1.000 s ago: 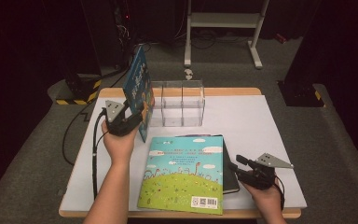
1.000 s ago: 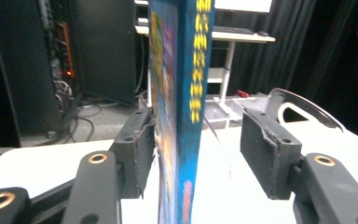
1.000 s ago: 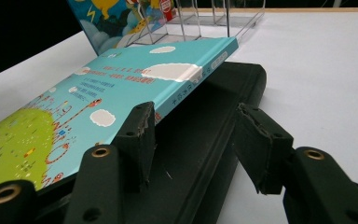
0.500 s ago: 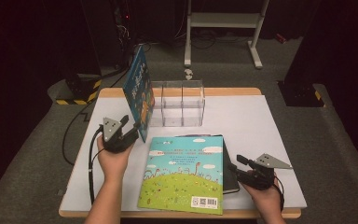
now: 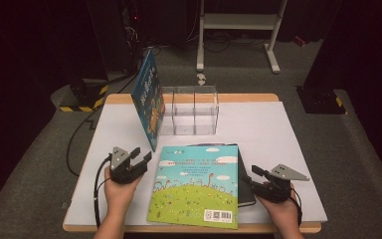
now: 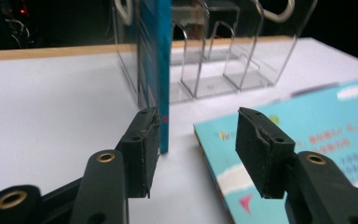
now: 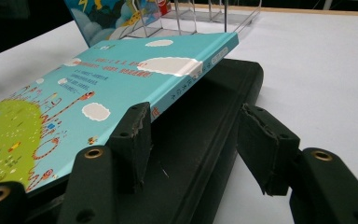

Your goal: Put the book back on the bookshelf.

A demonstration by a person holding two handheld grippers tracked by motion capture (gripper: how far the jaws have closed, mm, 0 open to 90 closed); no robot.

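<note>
At the table's near-left corner, left gripper (image 5: 140, 158) rests in the hand with jaws apart and nothing between them; they have just been closing a little. Its pads point toward two o'clock, where the near-left corner of the flat picture book (image 5: 196, 185) lies just beside it. The flat picture book runs lengthwise from six to twelve o'clock at centre, overlapping a black notebook (image 5: 245, 186) at its three-o'clock edge. Right gripper (image 5: 258, 178), jaws apart and straddling the notebook's edge without pressing it, sits at four o'clock and appears the nearer to a grasp. An upright book (image 5: 148, 102) leans on the clear rack (image 5: 193, 110) at eleven o'clock.
</note>
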